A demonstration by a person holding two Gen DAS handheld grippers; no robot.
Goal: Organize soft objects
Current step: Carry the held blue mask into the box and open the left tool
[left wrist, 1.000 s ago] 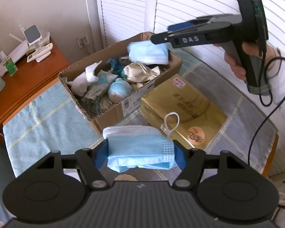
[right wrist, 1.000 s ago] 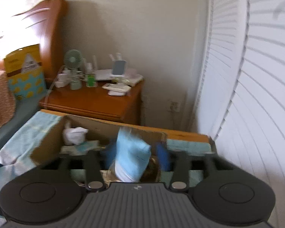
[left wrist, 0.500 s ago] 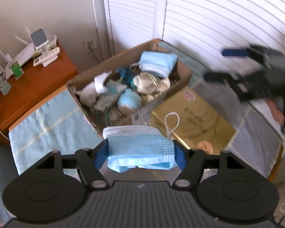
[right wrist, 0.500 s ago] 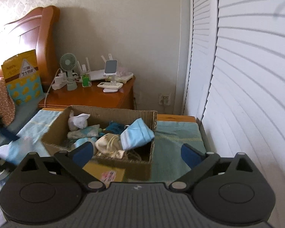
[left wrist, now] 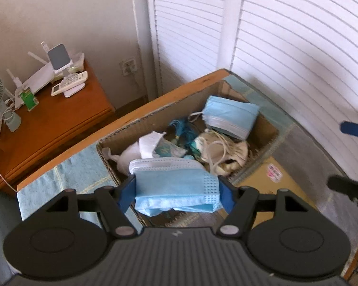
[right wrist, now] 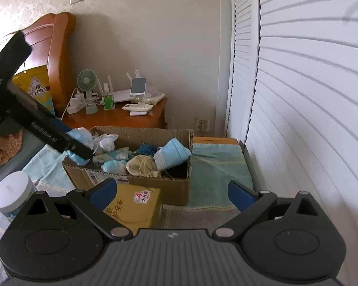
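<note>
My left gripper [left wrist: 176, 193] has a folded stack of blue face masks [left wrist: 176, 183] between its blue pads, which touch both of its ends while the jaws are opening. It hangs over the near rim of the open cardboard box [left wrist: 112, 140]. In the box lie another blue mask stack [left wrist: 229, 119], white and beige masks and teal soft things. In the right wrist view the left gripper [right wrist: 81, 143] reaches over the box's left end [right wrist: 143, 132]. My right gripper [right wrist: 173, 195] stands wide open with nothing between its fingers, back from the box above a gold carton [right wrist: 131, 205].
The box stands on a teal cloth [right wrist: 214, 166] over a table beside white louvred doors [left wrist: 286, 59]. A wooden nightstand [left wrist: 47, 124] with a fan and small devices is behind it. A white round jar [right wrist: 12, 195] sits at the left.
The right gripper let its blue mask stack fall into the box, opened wide and drew back. The left gripper carried its masks forward until they hang over the box.
</note>
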